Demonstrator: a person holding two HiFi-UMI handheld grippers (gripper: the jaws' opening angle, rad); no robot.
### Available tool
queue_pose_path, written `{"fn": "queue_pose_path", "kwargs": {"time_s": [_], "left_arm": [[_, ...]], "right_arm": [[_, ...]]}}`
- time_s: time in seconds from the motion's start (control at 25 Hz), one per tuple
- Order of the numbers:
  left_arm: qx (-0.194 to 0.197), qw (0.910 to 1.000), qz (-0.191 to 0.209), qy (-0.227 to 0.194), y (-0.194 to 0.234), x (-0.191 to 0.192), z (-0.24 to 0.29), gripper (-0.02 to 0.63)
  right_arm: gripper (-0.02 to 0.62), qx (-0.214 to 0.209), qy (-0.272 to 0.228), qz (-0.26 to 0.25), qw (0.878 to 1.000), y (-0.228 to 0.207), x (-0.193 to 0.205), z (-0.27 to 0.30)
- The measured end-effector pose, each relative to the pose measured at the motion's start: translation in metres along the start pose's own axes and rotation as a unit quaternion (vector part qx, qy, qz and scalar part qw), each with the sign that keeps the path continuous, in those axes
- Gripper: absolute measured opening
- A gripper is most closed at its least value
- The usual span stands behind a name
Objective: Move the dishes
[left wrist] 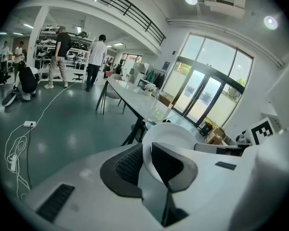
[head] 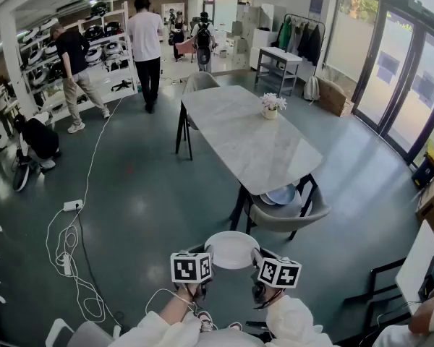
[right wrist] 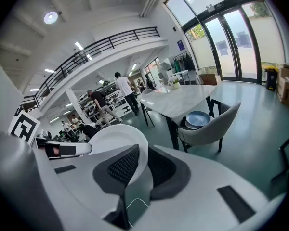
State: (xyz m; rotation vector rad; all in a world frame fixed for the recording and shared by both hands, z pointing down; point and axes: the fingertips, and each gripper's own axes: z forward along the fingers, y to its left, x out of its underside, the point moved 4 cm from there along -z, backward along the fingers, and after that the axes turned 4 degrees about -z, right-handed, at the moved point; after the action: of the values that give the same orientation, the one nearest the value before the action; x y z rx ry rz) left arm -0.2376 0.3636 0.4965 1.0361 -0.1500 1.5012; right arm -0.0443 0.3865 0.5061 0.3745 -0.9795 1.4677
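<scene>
**White plate held between two grippers, short of the table**

The left gripper (left wrist: 147, 163) and the right gripper (right wrist: 142, 166) are each clamped on an opposite rim of one white plate (head: 231, 250). They hold it in the air above the floor, near the chair (head: 293, 215) at the table's (head: 249, 147) close end. The move looks to be mid-course, as this plate is not yet set down anywhere. Blue plates (head: 281, 194) lie stacked on the chair seat, apparently waiting their turn, and the table bears only a flower pot (head: 272, 108). No brand or label can be read. The only print is the black-and-white square markers on the gripper cubes, and a dark sign on the far wall is too small to make out.
</scene>
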Motion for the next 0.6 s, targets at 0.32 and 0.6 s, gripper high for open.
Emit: {"fn": "queue_pose_path", "kwargs": {"time_s": [0.32, 0.6], "left_arm": [[0.006, 1.0000, -0.003, 0.001, 0.007, -0.006, 0.009, 0.057], [0.015, 0.9999, 0.000, -0.001, 0.020, -0.017, 0.011, 0.057]], "right_arm": [[0.114, 0.005, 0.000, -0.003, 1.000, 0.001, -0.006, 0.010], [0.114, 0.001, -0.006, 0.006, 1.000, 0.014, -0.011, 0.023]]}}
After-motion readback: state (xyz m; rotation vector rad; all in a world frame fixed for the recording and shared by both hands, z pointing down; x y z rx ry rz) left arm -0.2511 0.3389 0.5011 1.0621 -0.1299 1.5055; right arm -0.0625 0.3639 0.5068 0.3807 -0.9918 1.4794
